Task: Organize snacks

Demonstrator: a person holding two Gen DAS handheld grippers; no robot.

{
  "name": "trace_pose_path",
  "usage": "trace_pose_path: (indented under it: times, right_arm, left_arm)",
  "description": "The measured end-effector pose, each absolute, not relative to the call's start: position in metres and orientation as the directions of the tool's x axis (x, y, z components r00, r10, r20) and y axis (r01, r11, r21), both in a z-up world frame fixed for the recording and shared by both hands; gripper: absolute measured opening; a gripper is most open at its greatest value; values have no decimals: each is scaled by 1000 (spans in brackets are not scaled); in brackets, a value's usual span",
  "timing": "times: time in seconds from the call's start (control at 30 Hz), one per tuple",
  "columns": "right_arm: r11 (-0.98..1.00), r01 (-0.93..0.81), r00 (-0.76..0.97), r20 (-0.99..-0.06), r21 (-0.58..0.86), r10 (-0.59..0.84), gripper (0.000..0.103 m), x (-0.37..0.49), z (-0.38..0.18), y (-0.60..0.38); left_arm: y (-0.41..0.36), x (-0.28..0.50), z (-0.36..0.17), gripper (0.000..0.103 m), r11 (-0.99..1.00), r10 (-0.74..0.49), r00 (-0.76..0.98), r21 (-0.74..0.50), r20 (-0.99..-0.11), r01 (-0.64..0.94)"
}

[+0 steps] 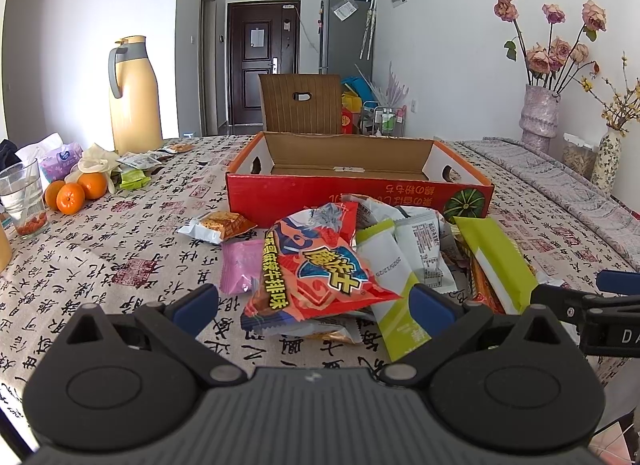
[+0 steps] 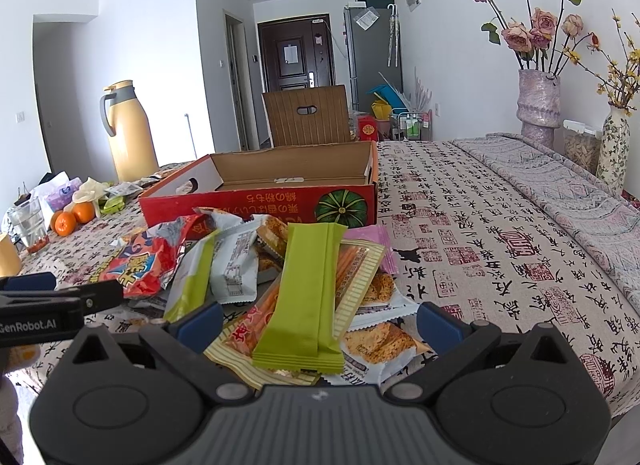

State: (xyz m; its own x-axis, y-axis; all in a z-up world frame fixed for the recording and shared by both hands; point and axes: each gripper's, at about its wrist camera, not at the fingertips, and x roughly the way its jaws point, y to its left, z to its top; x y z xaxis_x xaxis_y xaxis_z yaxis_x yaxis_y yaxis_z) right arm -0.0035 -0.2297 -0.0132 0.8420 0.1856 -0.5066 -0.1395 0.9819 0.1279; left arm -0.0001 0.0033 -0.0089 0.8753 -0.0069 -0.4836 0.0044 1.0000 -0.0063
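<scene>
A pile of snack packets lies on the patterned tablecloth in front of an open, empty red cardboard box (image 1: pixel 360 201) (image 2: pixel 260 205). A red chip bag (image 1: pixel 316 265) (image 2: pixel 140 261) tops the pile's left side. A green bar packet (image 2: pixel 308 293) (image 1: pixel 496 261) lies on its right side. My left gripper (image 1: pixel 314 303) is open, its fingers either side of the red bag's near end. My right gripper (image 2: pixel 320 319) is open, straddling the green packet's near end. Each gripper shows at the edge of the other's view.
A yellow thermos jug (image 1: pixel 134 97), oranges (image 1: pixel 72 193), a glass of water (image 1: pixel 22 201) and small packets stand at the left. Vases with dried flowers (image 2: pixel 538 105) line the right wall. A brown chair back (image 1: pixel 300 103) stands behind the box.
</scene>
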Motion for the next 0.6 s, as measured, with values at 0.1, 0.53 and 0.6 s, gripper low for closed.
trace_pose_path:
  times: [0.1, 0.53, 0.6]
  right_arm:
    - [982, -139, 842, -507, 128, 185, 103, -4, -13, -230]
    - [982, -139, 842, -507, 127, 185, 103, -4, -14, -228]
    - [982, -139, 841, -508, 128, 185, 103, -3, -13, -230]
  left_arm:
    - [2, 0, -9, 103, 1000, -8, 876, -6, -483, 5]
    - [2, -1, -8, 103, 1000, -8, 877, -7, -481, 5]
    - [2, -1, -8, 103, 1000, -7, 876, -6, -481, 5]
